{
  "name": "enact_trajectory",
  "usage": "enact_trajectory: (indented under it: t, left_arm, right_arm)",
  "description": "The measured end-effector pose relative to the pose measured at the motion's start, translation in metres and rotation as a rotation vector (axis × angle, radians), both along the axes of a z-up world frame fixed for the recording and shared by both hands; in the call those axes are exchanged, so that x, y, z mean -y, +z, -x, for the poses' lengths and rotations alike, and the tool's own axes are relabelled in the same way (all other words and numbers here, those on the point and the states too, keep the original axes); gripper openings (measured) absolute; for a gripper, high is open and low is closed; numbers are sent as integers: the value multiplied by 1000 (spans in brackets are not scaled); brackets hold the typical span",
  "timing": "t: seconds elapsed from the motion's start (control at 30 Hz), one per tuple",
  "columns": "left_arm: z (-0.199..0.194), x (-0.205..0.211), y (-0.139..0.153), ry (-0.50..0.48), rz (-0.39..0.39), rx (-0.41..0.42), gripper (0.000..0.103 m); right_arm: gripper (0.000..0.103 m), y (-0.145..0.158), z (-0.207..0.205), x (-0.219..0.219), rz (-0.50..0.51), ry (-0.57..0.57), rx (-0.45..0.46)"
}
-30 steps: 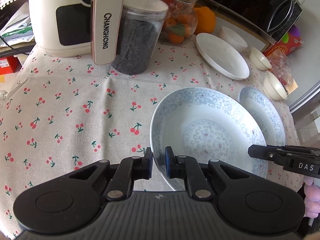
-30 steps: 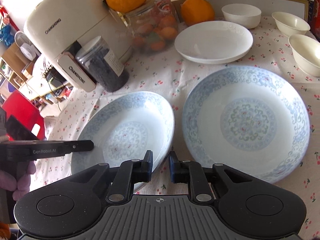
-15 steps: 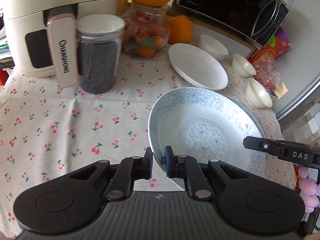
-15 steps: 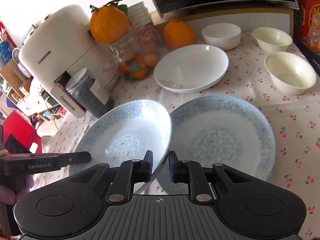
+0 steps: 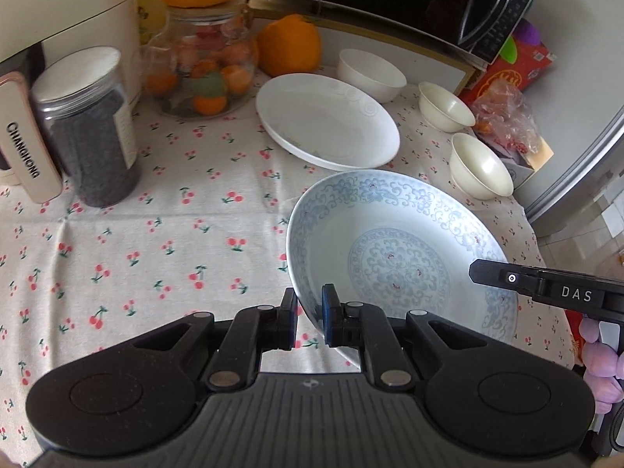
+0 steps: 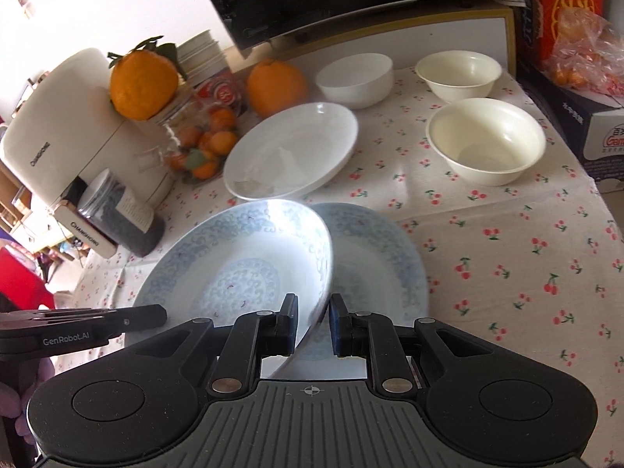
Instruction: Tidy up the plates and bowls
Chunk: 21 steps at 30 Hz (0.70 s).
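A blue-patterned plate (image 5: 397,257) hangs tilted above the cherry-print tablecloth, held by both grippers at opposite rims. My left gripper (image 5: 308,312) is shut on its near-left rim. My right gripper (image 6: 314,321) is shut on the other rim, and its fingers (image 5: 503,277) show from the side in the left wrist view. In the right wrist view the held plate (image 6: 241,265) overlaps a second blue-patterned plate (image 6: 374,257) that lies on the cloth. In the left wrist view that second plate is hidden under the held one. Behind them rests a white plate (image 6: 292,152).
A white bowl (image 6: 353,78) and two cream bowls (image 6: 458,74) (image 6: 485,140) stand at the back right. A dark-filled jar (image 5: 85,128), a glass fruit jar (image 5: 202,66), an orange (image 5: 288,45) and a cream appliance (image 6: 50,128) line the left and back. The table edge (image 6: 608,210) runs along the right.
Both grippers have carried the held plate sideways together. It stood beside the second blue plate a second ago and now overlaps it. The grips are unchanged.
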<state>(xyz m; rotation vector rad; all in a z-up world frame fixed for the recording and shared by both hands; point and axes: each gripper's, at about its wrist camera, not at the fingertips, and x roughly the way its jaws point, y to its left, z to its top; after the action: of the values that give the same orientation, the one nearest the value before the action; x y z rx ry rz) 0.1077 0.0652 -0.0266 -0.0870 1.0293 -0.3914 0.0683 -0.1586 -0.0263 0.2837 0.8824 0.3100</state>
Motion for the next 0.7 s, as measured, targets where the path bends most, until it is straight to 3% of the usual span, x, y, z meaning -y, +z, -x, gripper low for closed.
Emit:
enact_trajectory:
  t: [0.7]
  left_arm:
    - [0,45,-10,-40,-127,30,12]
  right_arm:
    - [17,-17,-7,12,117,-43,-38]
